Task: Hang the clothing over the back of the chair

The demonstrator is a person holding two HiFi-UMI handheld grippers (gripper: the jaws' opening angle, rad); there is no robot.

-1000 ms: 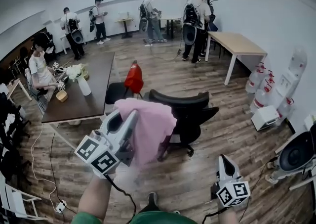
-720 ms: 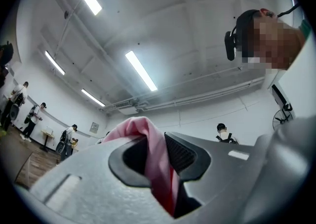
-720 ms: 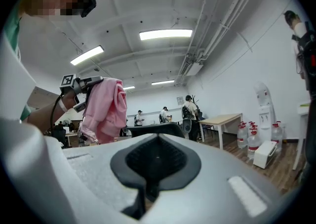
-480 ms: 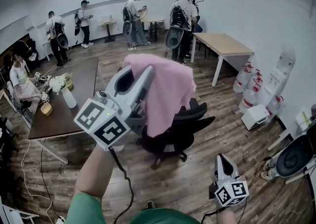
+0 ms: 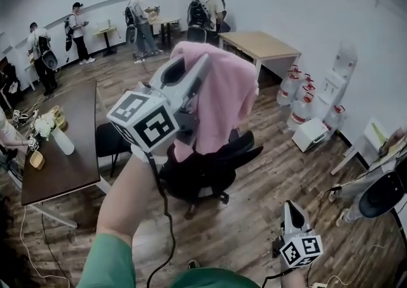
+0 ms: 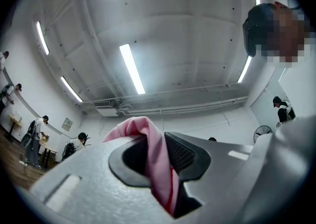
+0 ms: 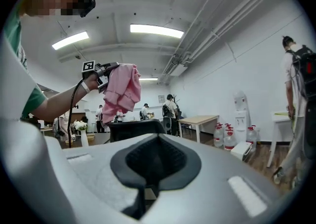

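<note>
Fingers (image 6: 181,153) of L gripper (image 6: 159,145) clamp pink garment (image 5: 222,96); vase (image 5: 63,142) holds flowers (image 5: 43,125).

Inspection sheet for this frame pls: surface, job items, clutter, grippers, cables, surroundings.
Surface: wood floor; dark table at left.
Job's things: pink garment held in the air above the black office chair, not yet on its back.
Clutter: vase of flowers on the dark table; water bottles by the wall.
Grippers: left gripper raised, jaws shut on the pink garment; right gripper low, jaws together, empty.
Cables: black cable hangs from the left gripper; loose cable on the floor at left.
Surroundings: people at the far wall; light table.
</note>
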